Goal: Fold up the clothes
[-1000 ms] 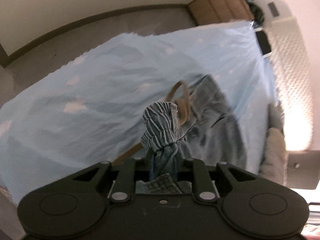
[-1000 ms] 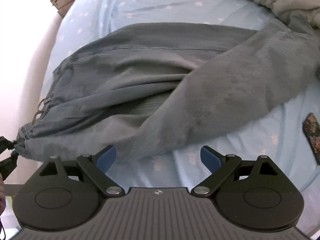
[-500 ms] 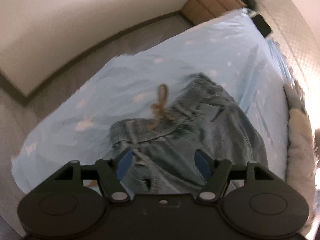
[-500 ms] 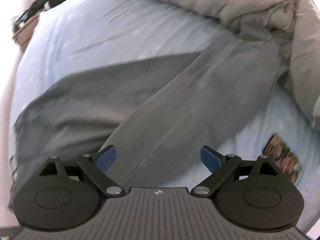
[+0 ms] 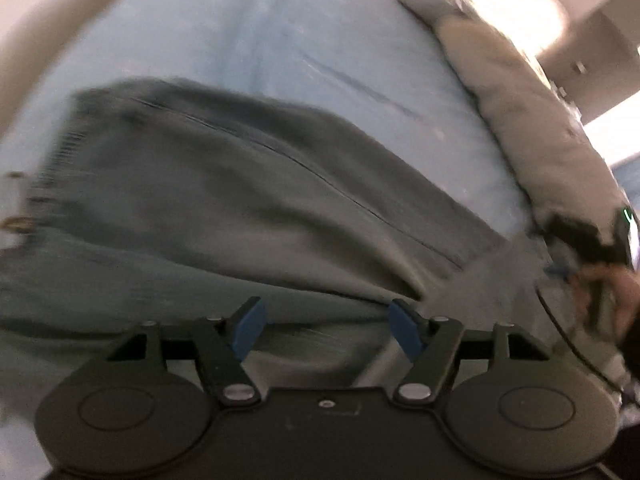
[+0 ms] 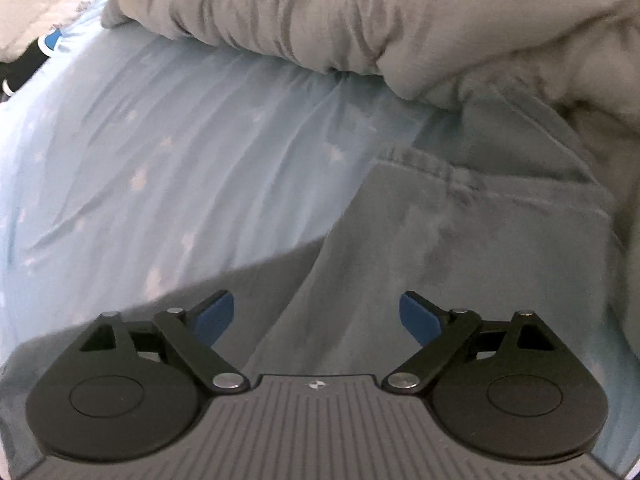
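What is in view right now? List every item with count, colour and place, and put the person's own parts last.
trousers: one pair, grey-blue, spread flat on the sheet; the hem end shows in the right wrist view.
sheet: one, light blue with small pale stars, covers the bed under the trousers.
duvet: one, grey, bunched along the far edge of the bed, touching the hem end of the trousers.
left tongs: one, black with blue pads, open, over the trousers, holding nothing.
right tongs: one, black with blue pads, open, over the hem end, holding nothing.
hand: one, blurred, at the right edge of the left wrist view.
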`<act>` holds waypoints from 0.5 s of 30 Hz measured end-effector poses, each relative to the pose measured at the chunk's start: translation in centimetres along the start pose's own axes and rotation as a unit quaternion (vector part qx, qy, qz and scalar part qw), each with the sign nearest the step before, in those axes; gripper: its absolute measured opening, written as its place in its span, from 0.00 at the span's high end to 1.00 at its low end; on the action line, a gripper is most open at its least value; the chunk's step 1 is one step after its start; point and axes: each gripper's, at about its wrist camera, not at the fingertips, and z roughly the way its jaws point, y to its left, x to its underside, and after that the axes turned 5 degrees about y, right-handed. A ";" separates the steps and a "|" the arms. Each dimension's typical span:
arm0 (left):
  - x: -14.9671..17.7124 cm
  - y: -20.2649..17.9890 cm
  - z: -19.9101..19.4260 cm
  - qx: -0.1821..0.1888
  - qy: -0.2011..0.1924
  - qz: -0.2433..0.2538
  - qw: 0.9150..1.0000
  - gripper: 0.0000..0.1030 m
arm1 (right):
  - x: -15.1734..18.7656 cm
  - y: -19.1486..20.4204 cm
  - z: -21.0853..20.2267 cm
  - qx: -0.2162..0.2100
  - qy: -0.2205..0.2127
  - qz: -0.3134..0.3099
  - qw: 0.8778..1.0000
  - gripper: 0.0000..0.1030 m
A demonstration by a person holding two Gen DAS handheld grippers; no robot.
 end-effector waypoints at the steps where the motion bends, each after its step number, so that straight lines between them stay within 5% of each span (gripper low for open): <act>1: -0.1 -0.9 1.3 -0.001 0.012 0.015 1.000 0.42 | -0.5 0.0 0.9 0.006 0.006 0.001 1.000 0.13; 9: 0.9 -5.1 6.9 -0.002 0.087 0.126 0.988 0.45 | -1.1 -1.0 6.2 0.044 0.064 0.001 0.997 0.20; 15: 1.7 -5.3 9.0 -0.010 0.114 0.152 0.982 0.48 | -0.7 -0.7 7.5 0.062 0.074 -0.005 0.995 0.19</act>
